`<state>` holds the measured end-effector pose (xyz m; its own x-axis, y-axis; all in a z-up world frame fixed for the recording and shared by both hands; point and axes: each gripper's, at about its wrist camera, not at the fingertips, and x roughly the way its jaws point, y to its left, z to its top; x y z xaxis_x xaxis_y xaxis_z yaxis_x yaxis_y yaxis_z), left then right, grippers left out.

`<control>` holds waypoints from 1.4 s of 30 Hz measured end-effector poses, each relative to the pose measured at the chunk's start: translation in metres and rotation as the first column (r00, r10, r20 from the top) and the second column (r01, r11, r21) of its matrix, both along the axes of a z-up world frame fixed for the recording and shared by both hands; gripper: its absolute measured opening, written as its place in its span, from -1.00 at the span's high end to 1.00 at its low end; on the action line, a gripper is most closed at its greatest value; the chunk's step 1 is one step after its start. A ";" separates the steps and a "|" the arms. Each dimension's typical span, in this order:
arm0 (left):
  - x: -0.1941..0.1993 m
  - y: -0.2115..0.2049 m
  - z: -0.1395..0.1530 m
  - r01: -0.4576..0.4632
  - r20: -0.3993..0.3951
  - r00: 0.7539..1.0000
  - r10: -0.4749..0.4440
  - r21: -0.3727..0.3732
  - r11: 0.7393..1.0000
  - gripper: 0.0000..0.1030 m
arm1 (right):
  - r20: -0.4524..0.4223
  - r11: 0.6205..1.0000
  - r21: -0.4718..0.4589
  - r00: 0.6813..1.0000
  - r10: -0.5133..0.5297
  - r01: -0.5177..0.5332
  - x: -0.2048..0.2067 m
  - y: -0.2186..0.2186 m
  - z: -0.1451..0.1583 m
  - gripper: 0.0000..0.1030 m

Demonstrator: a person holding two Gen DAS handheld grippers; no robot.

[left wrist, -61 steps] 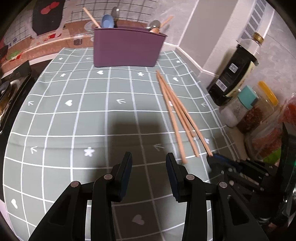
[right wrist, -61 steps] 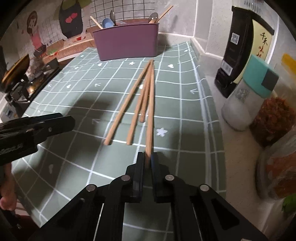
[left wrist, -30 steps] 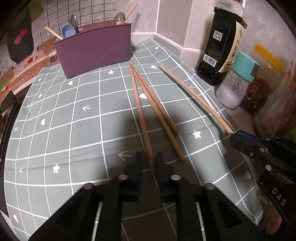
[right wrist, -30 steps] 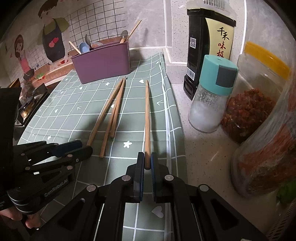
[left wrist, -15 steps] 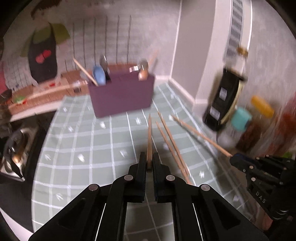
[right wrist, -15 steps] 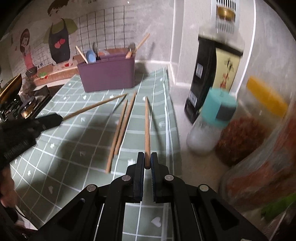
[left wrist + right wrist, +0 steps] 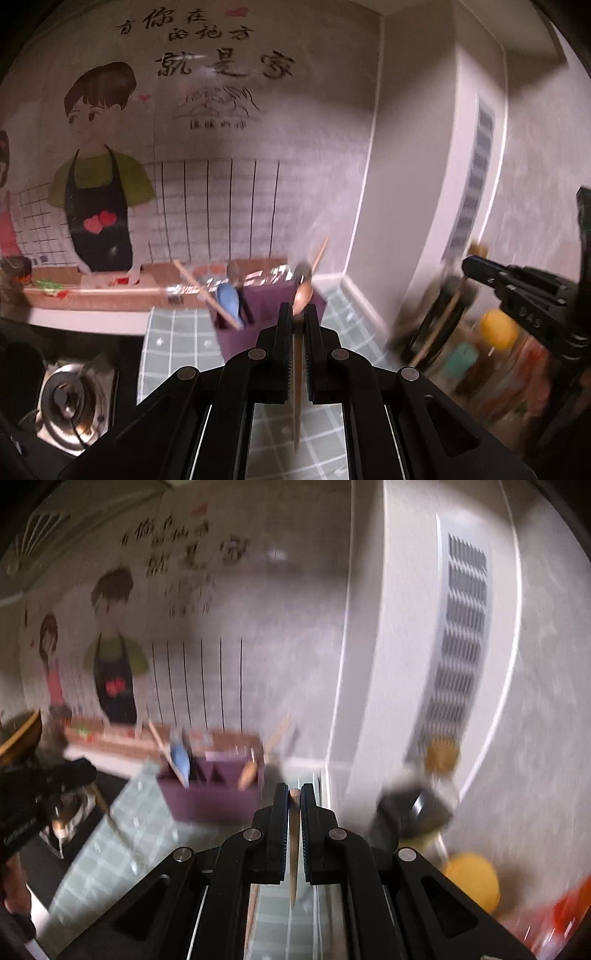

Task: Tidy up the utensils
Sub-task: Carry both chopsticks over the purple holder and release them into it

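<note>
Both views are blurred by motion. My left gripper (image 7: pixel 295 317) is shut on a wooden chopstick (image 7: pixel 296 391) that hangs point-down between its jaws, lifted above the green checked mat (image 7: pixel 177 332). My right gripper (image 7: pixel 294 797) is shut on another wooden chopstick (image 7: pixel 293 856), also hanging point-down. The purple utensil holder (image 7: pixel 243 332) stands ahead with spoons and a chopstick in it; it also shows in the right wrist view (image 7: pixel 210 797). The right gripper shows at the right of the left wrist view (image 7: pixel 517 291), its chopstick (image 7: pixel 439 325) slanting down.
A dark sauce bottle (image 7: pixel 410 808), a teal-capped shaker (image 7: pixel 458 360) and yellow-lidded jars (image 7: pixel 472 878) stand along the right wall. A gas stove (image 7: pixel 66 402) lies at the left past the mat's edge. The illustrated wall is behind the holder.
Both grippers have risen and tilted upward with their chopsticks, which now hang point-down instead of pointing forward. The view shifted from the mat to the wall and the holder.
</note>
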<state>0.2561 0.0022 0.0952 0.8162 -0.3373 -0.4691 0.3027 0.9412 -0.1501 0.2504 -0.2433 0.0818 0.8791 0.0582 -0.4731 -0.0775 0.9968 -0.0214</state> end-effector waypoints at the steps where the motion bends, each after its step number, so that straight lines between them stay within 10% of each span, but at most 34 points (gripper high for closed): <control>1: 0.004 0.004 0.011 0.009 0.002 1.000 -0.009 -0.018 1.000 0.89 | 0.009 1.000 0.003 1.000 0.001 -0.001 0.005 0.002 0.011 0.88; 15: 0.061 0.023 0.137 -0.015 0.204 0.979 0.028 -0.064 0.998 0.89 | 0.145 0.995 -0.027 0.984 0.099 -0.096 0.071 0.043 0.152 0.88; 42: 0.211 0.031 -0.034 -0.132 -0.134 0.984 0.121 -0.077 0.988 0.89 | -0.151 0.983 0.098 0.974 0.168 -0.154 0.219 0.071 0.007 0.88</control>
<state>0.4672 0.0331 0.0613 0.7897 -0.2787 -0.5466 0.1551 0.9526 -0.2617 0.4698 -0.1721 0.0886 0.7692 0.2391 -0.5926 -0.2329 0.9685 0.0885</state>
